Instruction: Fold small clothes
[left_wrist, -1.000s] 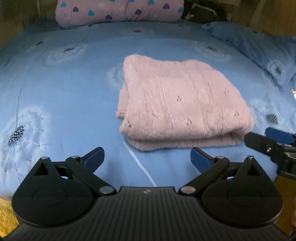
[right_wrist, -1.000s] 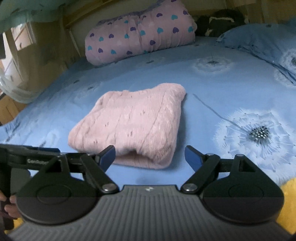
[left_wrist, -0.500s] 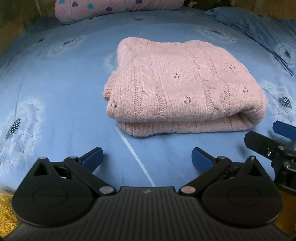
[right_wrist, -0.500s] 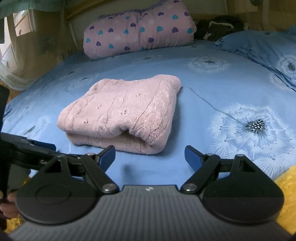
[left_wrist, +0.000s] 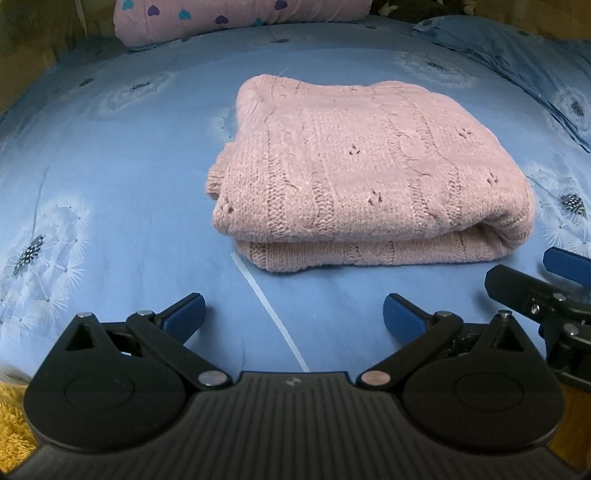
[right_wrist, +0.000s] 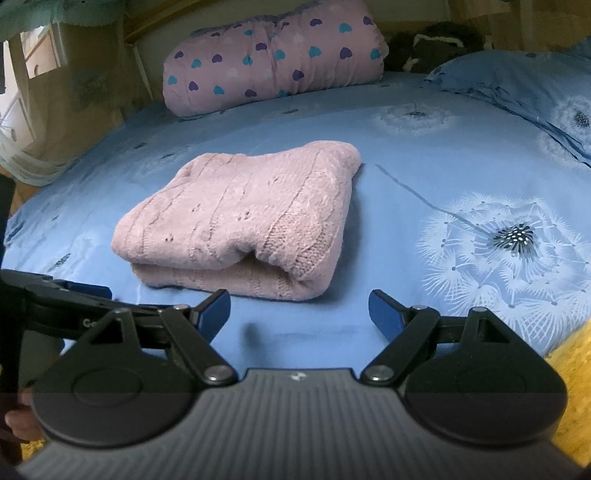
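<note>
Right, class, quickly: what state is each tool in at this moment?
Left tool: open, holding nothing, short of the folded pink sweater.
Right tool: open, holding nothing.

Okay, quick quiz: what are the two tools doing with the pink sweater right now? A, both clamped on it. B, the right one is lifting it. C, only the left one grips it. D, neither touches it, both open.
D: the left tool and right tool are both open over bare sheet, short of the folded pink sweater.

Pink cable-knit sweater (left_wrist: 362, 184) folded into a thick rectangle; lies flat on the blue bed (left_wrist: 110, 184); untouched.
</note>
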